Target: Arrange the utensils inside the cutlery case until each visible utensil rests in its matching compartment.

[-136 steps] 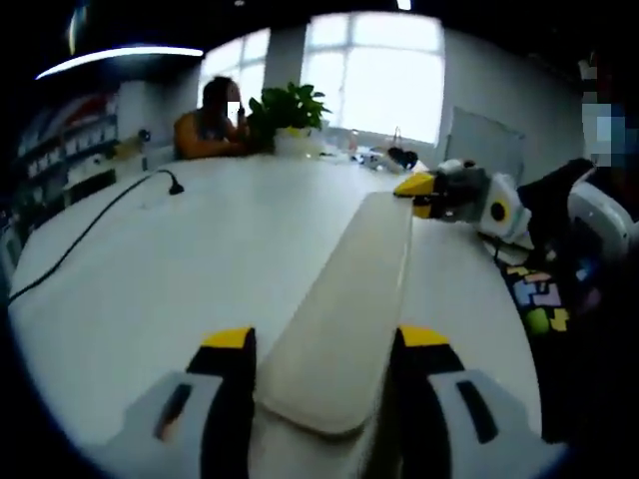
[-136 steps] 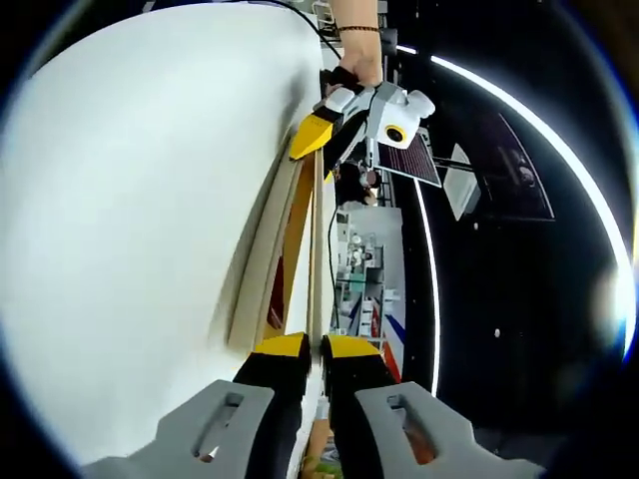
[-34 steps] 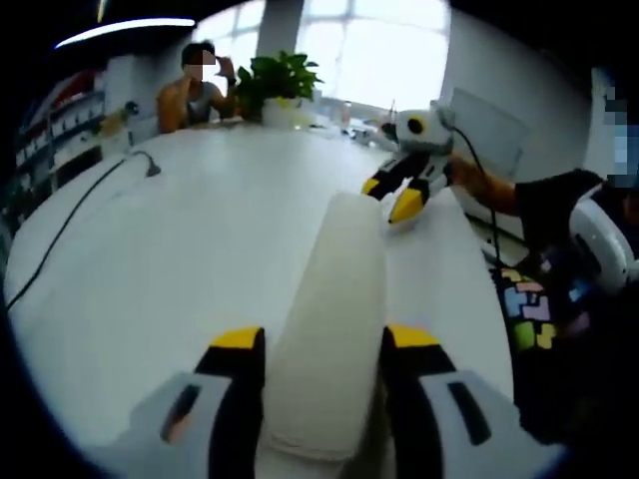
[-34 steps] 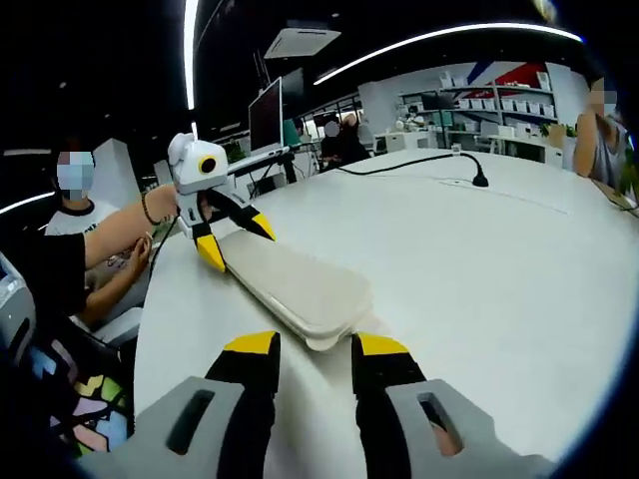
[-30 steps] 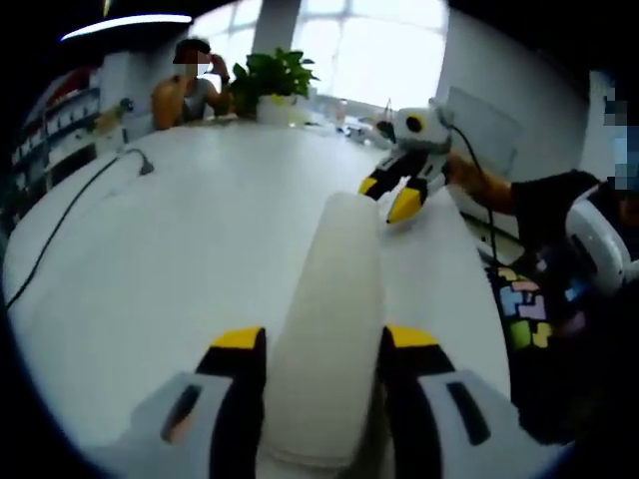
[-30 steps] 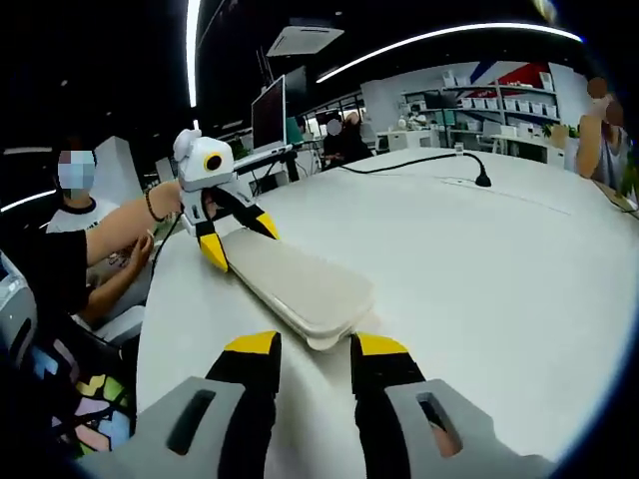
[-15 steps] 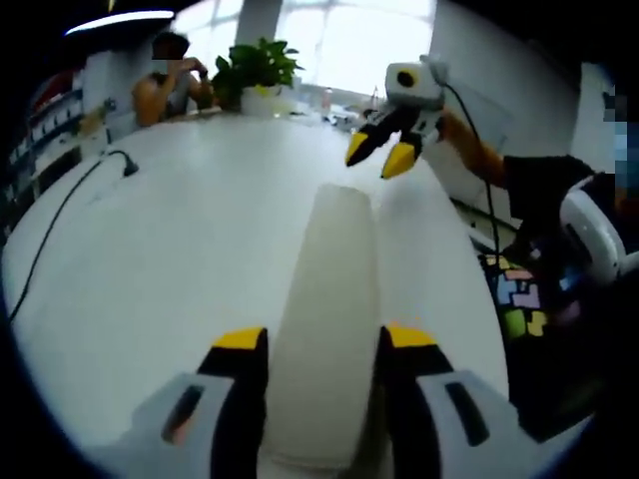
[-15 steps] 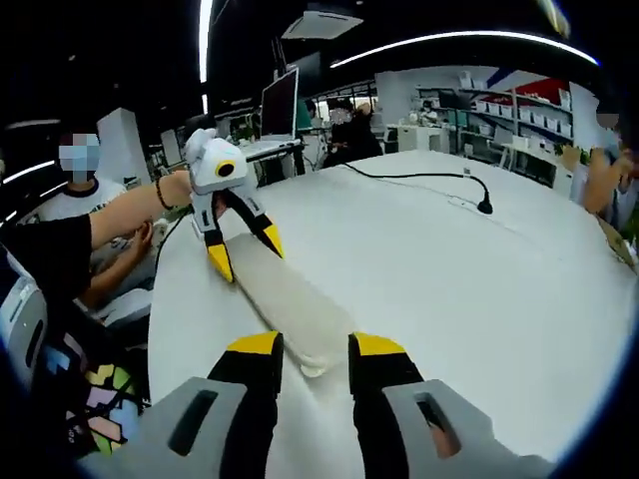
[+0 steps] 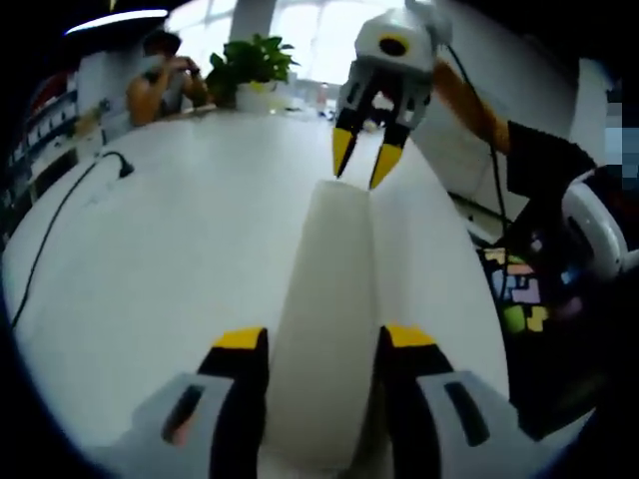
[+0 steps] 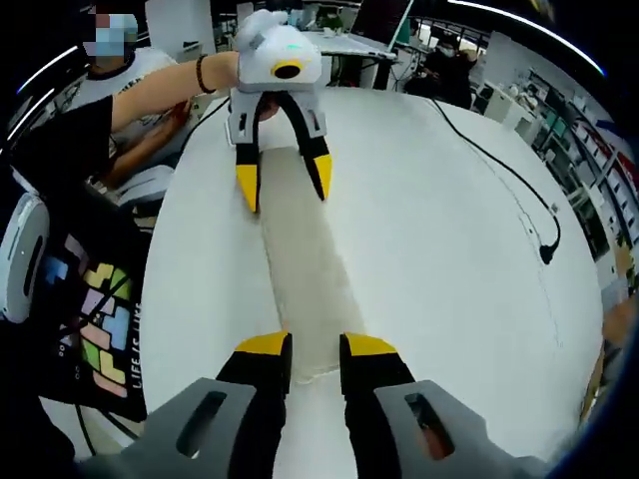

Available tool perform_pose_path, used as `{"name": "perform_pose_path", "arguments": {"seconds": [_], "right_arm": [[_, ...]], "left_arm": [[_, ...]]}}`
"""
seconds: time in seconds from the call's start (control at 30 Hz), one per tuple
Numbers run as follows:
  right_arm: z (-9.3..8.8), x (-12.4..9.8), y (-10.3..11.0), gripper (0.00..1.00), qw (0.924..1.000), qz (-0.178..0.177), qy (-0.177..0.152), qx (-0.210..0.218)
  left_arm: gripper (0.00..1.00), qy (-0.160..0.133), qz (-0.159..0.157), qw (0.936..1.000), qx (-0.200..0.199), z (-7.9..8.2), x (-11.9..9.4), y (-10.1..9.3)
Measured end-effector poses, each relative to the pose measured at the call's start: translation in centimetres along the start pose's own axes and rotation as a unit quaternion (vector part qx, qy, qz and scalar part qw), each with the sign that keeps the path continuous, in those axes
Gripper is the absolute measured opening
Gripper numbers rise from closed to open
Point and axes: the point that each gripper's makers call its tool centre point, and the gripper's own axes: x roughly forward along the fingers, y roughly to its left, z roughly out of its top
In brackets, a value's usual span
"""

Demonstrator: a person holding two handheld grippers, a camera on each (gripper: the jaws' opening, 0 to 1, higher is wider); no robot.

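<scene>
A long beige cutlery case [image 9: 329, 299] [image 10: 305, 269] lies flat on the white table [image 9: 170, 259] with its lid down. My left gripper [image 9: 324, 344] straddles the near end of the case, its jaws pressed against both long sides. In the right gripper view that same left gripper [image 10: 284, 185] stands at the case's far end with a hand behind it. My right gripper [image 10: 315, 351] hovers over the opposite end, jaws a narrow gap apart and holding nothing. In the left gripper view, the right gripper [image 9: 362, 168] points down at that end.
A black cable [image 9: 60, 215] [image 10: 519, 190] runs over the table. At the far side stand a potted plant [image 9: 250, 65] and a seated person [image 9: 160, 85]. Along the table edge sits a person in dark patterned clothes [image 9: 524, 289] [image 10: 100, 299]. A laptop [image 10: 374, 25] sits beyond.
My right gripper has risen and tipped to look down along the case, and its jaws have narrowed. My left gripper has stayed on the case's end.
</scene>
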Motion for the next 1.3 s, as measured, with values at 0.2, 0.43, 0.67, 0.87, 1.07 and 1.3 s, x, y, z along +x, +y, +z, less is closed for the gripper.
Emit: {"name": "perform_pose_path", "arguments": {"seconds": [0.2, 0.43, 0.67, 0.87, 1.07, 1.3], "right_arm": [[-0.54, 0.69, -0.56, 0.18, 0.9988, 0.002, 0.047, -0.011], [-0.51, 0.80, -0.35, 0.18, 0.9979, 0.017, 0.062, -0.012], [-0.57, 0.86, -0.33, 0.18, 0.9943, 0.036, 0.101, -0.002], [-0.62, 0.77, -0.33, 0.18, 0.9913, 0.038, 0.126, -0.005], [-0.64, 0.74, -0.30, 0.18, 0.9905, 0.039, 0.132, -0.006], [-0.63, 0.76, -0.35, 0.18, 0.9894, 0.036, 0.141, -0.009]], "left_arm": [[0.47, -0.001, -0.002, 1.0000, 0.000, 0.01, -0.04, 0.03], [0.47, -0.002, -0.001, 1.0000, 0.002, 0.06, -0.08, 0.21], [0.47, 0.002, 0.013, 0.9999, 0.008, 0.11, -0.18, 0.39], [0.48, 0.011, 0.017, 0.9998, 0.008, 0.06, -0.07, 0.56], [0.48, 0.010, 0.023, 0.9996, 0.009, 0.02, 0.00, 0.66], [0.48, 0.011, 0.025, 0.9996, 0.010, -0.02, 0.09, 0.73]]}}
